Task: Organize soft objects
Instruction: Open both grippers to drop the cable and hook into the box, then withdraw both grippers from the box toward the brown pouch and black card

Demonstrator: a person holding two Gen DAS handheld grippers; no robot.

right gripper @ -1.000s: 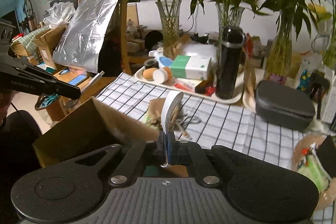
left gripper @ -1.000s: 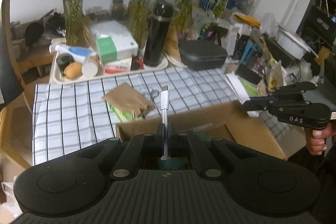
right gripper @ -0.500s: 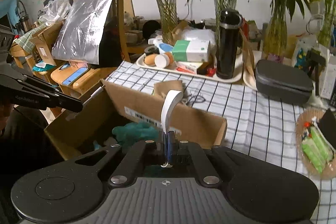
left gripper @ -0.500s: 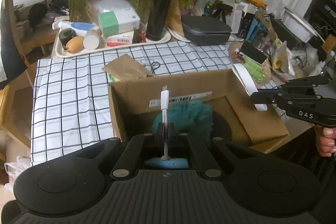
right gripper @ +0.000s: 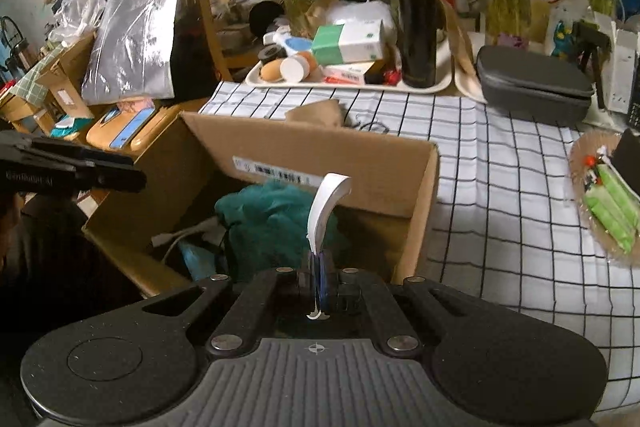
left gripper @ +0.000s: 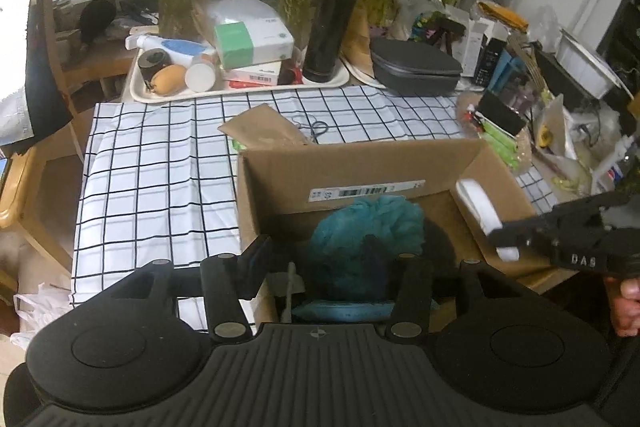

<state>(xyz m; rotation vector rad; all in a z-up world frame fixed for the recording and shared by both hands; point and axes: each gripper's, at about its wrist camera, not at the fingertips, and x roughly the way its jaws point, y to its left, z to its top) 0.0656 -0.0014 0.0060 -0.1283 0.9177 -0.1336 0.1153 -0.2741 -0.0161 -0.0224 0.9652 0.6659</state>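
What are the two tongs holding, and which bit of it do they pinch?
The right tongs pinch the white strap by its lower end. The left tongs are opening and grip nothing, above the teal fluffy thing in the cardboard box.

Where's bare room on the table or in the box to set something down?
Free: the checked cloth left of the box, and the cloth stretch between box and basket. In the box, only the floor right of the teal pouf is bare. The back edge is crowded: tray, case.

Fluffy ball [left gripper: 366,223] in cardboard box [left gripper: 360,167], tray [left gripper: 240,89] behind, case [left gripper: 416,71] right of tray
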